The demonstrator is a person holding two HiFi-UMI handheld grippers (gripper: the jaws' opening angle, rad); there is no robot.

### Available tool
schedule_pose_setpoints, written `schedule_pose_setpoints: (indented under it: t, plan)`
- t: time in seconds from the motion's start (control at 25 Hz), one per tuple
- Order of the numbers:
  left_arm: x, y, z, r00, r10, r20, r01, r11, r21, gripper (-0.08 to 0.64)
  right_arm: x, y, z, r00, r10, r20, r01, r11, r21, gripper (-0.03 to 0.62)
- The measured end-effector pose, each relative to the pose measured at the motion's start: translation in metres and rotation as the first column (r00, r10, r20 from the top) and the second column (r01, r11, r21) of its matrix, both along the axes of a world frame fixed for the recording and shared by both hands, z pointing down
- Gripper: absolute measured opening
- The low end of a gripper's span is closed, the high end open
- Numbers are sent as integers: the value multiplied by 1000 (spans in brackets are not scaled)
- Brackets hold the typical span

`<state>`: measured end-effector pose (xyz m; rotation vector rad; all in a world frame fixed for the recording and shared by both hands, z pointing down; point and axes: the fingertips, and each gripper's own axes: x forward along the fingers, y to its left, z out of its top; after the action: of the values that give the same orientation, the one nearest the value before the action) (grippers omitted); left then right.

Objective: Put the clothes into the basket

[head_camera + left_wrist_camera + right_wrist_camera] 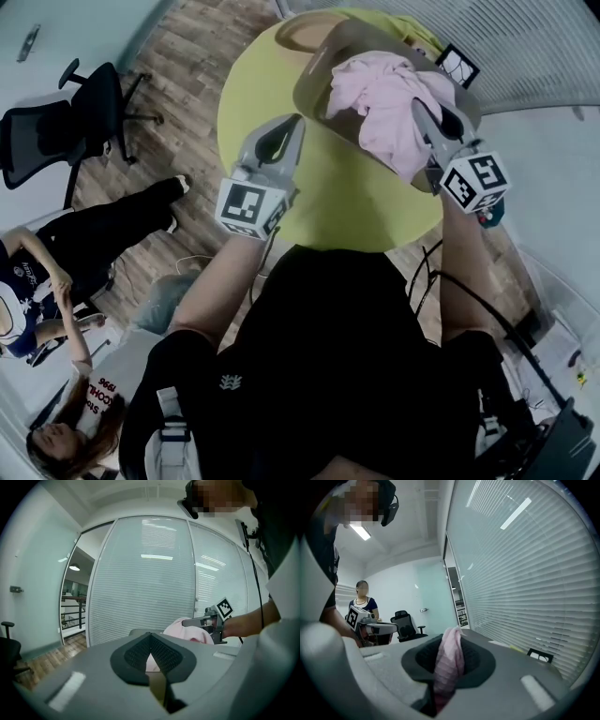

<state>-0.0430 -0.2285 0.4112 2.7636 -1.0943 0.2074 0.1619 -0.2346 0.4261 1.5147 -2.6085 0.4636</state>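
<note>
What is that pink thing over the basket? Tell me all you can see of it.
The pink garment is soft, pale pink cloth, finely ribbed up close and crumpled into loose folds. It lies bunched over the grey basket on the round yellow-green table, with one part hanging past the basket's near rim. The right gripper is shut on one fold, which stands up between its jaws. What kind of clothing it is cannot be told.
</note>
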Motion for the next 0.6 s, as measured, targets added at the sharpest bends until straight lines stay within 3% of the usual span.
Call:
schedule_pose_setpoints:
  t: [0.6]
  plan:
    - [-5, -13, 29, 1000, -31, 6, 31, 998, -49, 8, -3, -18, 45, 999, -39, -20, 37, 994, -101, 63]
